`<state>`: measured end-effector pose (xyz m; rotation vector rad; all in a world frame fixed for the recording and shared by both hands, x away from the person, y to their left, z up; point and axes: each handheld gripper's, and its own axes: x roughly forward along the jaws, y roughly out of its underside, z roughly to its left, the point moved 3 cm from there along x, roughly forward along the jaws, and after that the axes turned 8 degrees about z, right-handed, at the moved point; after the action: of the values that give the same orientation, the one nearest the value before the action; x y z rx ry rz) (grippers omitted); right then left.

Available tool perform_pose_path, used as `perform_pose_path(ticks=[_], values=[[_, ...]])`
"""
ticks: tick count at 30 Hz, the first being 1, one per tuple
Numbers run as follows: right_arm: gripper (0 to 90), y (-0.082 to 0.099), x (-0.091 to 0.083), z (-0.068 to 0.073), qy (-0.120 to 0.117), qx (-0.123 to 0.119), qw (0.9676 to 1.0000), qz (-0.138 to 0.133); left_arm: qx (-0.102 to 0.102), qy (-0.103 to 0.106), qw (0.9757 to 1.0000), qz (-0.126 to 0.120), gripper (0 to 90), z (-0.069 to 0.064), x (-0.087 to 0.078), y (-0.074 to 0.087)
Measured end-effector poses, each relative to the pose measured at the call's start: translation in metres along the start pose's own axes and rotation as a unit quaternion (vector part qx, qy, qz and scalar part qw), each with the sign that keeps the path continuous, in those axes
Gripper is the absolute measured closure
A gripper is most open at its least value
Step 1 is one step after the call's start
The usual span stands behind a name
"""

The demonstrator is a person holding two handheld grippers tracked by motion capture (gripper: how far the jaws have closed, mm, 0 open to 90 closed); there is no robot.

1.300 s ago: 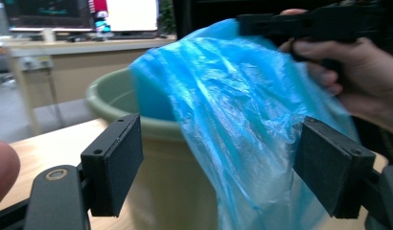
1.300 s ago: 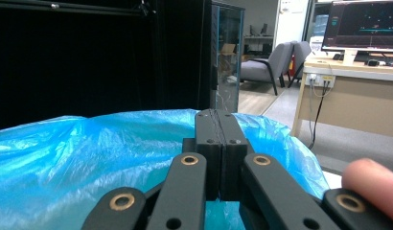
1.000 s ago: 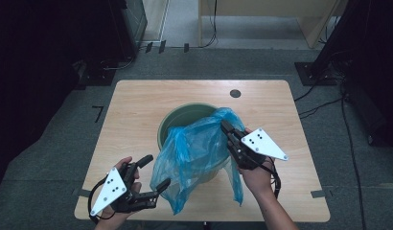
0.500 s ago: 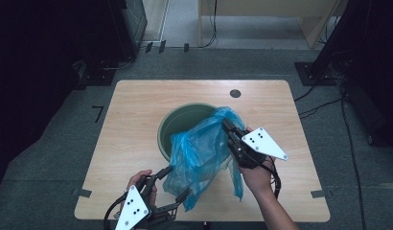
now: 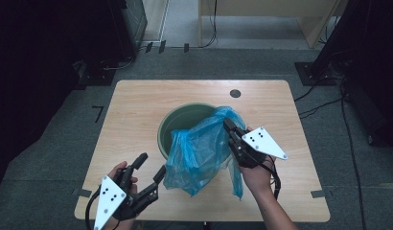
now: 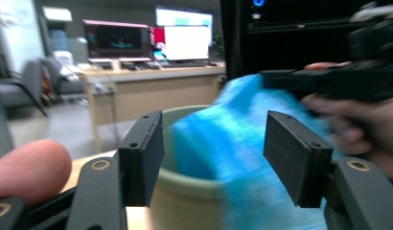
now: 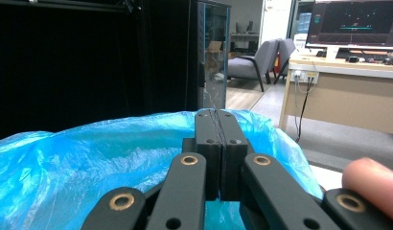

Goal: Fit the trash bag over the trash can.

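A green bucket (image 5: 178, 125) stands in the middle of the wooden table (image 5: 137, 110). A blue plastic bag (image 5: 202, 148) drapes over its near right rim and hangs down the front. My right gripper (image 5: 228, 123) is shut on the bag's upper edge at the bucket's right side; in the right gripper view the jaws are pressed together on the blue film (image 7: 113, 158). My left gripper (image 5: 152, 164) is open near the table's front left edge, pointing at the bag's lower corner. In the left gripper view the bucket (image 6: 185, 191) and bag (image 6: 242, 158) lie ahead between the open jaws.
A small dark round hole (image 5: 235, 93) marks the table's far right part. Black equipment and stands line the left and right sides of the floor. A wooden desk (image 5: 261, 14) stands beyond the table.
My left gripper has swung back in from the table's front edge toward the bag's lower corner, staying open. The right gripper keeps its hold on the bag, which has shifted slightly.
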<state>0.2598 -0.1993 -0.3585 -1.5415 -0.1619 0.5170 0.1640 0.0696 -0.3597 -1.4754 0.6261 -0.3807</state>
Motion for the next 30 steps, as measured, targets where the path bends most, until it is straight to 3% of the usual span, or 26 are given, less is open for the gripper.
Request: perform_pose_path(ticks=[2, 5, 6, 8, 9, 11, 14, 15, 16, 19, 22, 27, 30], values=[[90.0, 0.001, 0.002, 0.001, -0.001, 0.001, 1.0000, 0.002, 0.000, 0.004, 1.0000, 0.005, 39.9, -0.016, 0.005, 0.000], [90.0, 0.002, 0.003, 0.003, -0.002, 0.001, 1.0000, 0.002, 0.023, -0.009, 0.9995, 0.021, 35.6, -0.037, 0.016, 0.011], [90.0, 0.002, 0.003, 0.004, -0.003, -0.001, 1.0000, 0.002, 0.022, -0.018, 0.9992, 0.029, 32.1, -0.043, 0.020, 0.015], [90.0, 0.003, 0.002, 0.005, -0.003, -0.002, 1.0000, 0.002, -0.004, -0.047, 0.9974, 0.055, 17.4, -0.049, 0.026, 0.020], [90.0, 0.003, 0.002, 0.005, -0.004, -0.002, 1.0000, 0.002, -0.008, -0.056, 0.9963, 0.064, 17.5, -0.051, 0.029, 0.022], [90.0, 0.004, 0.001, 0.005, -0.006, -0.005, 1.0000, 0.000, 0.005, -0.075, 0.9945, 0.073, 17.5, -0.052, 0.031, 0.026], [90.0, 0.008, -0.003, 0.005, -0.007, -0.014, 0.9999, -0.002, 0.018, -0.082, 0.9930, 0.082, 18.6, -0.049, 0.034, 0.031], [90.0, 0.011, -0.004, 0.004, -0.010, -0.017, 0.9998, -0.005, 0.025, -0.092, 0.9921, 0.082, 24.4, -0.046, 0.034, 0.033], [90.0, 0.014, -0.006, 0.004, -0.011, -0.023, 0.9996, -0.008, 0.024, -0.088, 0.9925, 0.081, 33.5, -0.043, 0.034, 0.034], [90.0, 0.023, -0.012, 0.001, -0.011, -0.027, 0.9995, -0.011, 0.004, -0.060, 0.9943, 0.088, 56.0, -0.031, 0.035, 0.036], [90.0, 0.029, -0.016, -0.002, -0.014, -0.023, 0.9996, -0.009, -0.007, -0.043, 0.9955, 0.084, 69.2, -0.020, 0.032, 0.032], [90.0, 0.034, -0.018, -0.005, -0.019, -0.025, 0.9995, -0.008, -0.031, -0.014, 0.9967, 0.074, 76.3, -0.001, 0.029, 0.025], [90.0, 0.035, -0.018, -0.006, -0.018, -0.030, 0.9994, -0.007, -0.040, -0.015, 0.9968, 0.068, 74.7, 0.011, 0.028, 0.023]])
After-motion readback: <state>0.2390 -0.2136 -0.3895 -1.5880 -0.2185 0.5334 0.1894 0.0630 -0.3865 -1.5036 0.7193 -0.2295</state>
